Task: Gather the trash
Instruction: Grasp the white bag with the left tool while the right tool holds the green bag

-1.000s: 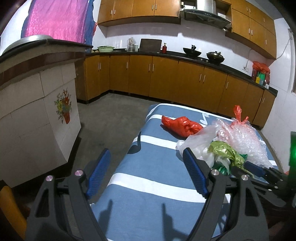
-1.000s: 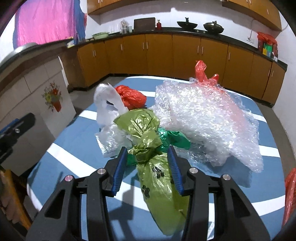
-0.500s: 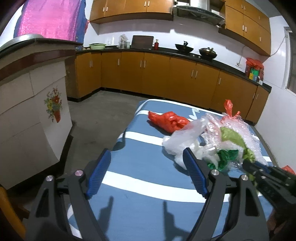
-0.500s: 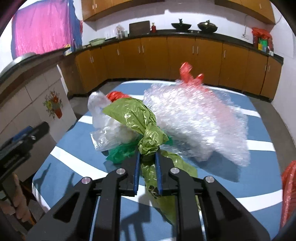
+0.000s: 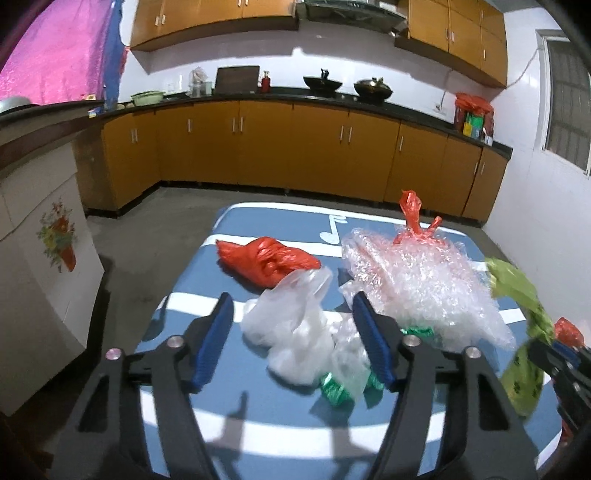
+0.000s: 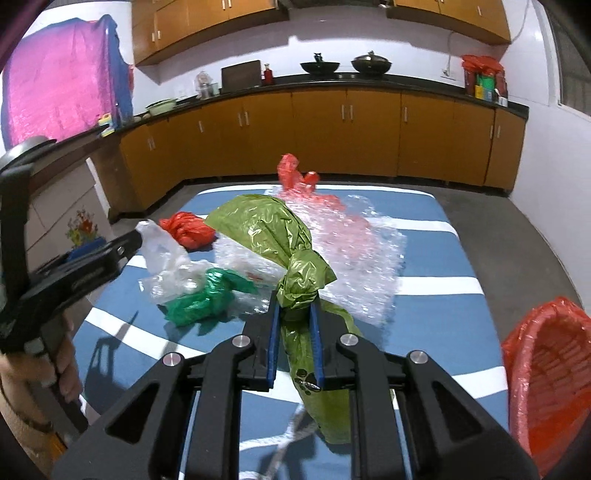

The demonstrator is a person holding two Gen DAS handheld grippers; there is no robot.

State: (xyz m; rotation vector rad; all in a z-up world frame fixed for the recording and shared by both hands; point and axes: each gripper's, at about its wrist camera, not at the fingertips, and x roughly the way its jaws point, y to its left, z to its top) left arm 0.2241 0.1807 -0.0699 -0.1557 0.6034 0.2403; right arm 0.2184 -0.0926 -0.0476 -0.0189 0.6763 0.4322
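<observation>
Olive-green bag (image 6: 295,280) sits pinched between right tool (image 6: 294,314) pads.

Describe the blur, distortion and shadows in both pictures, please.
Left wrist view: fisheye bends the cabinets; the olive bag at the right edge is smeared by motion. Right wrist view: sharper; hard gripper shadows fall on the striped cloth.

Kitchen: orange-brown base cabinets (image 5: 295,147) under a dark countertop (image 5: 369,99) beyond the fingers, wall cupboards (image 5: 454,33) above, white walls, grey floor (image 5: 147,229), window (image 5: 569,99) far right, pink cloth (image 5: 55,55) upper left
</observation>
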